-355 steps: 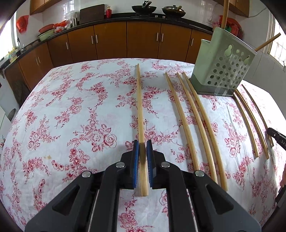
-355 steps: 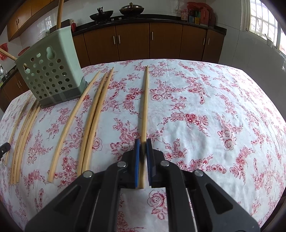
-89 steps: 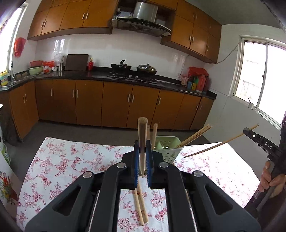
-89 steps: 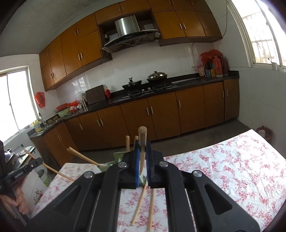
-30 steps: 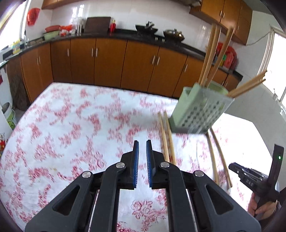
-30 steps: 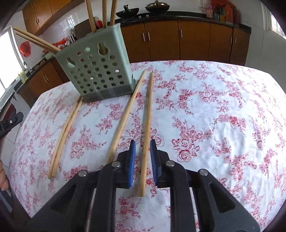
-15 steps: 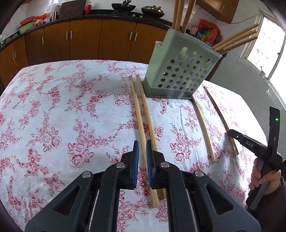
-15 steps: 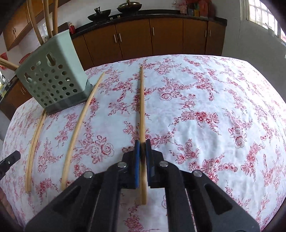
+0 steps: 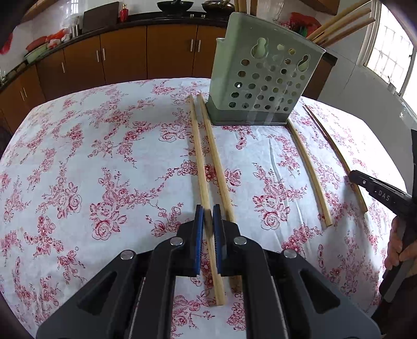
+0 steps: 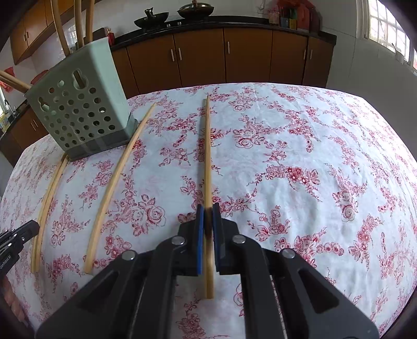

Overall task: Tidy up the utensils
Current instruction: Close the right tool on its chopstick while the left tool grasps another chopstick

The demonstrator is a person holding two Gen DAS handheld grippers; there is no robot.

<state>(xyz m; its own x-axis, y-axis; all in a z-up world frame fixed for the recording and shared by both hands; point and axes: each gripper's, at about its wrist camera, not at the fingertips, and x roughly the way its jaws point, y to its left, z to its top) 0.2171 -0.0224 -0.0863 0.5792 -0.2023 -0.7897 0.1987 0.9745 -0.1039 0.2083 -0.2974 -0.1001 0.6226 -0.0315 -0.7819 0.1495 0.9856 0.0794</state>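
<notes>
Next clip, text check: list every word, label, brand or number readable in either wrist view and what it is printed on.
"DAS" in white letters on the black right gripper, seen in the left wrist view.
White lettering on the black left gripper at the left edge of the right wrist view: too small and cropped to read.
Bottles on the counter: labels too blurred to read.

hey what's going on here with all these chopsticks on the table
A person is sorting chopsticks into the green perforated holder, working a handheld claw in each hand. The left claw is shut on the outer chopstick of a pair lying beside the holder. The right claw has just been closing and is now shut on a single chopstick on the floral tablecloth. Both sticks are flat on the cloth, not yet lifted. Several chopsticks already stand in the holder; others lie loose.
</notes>
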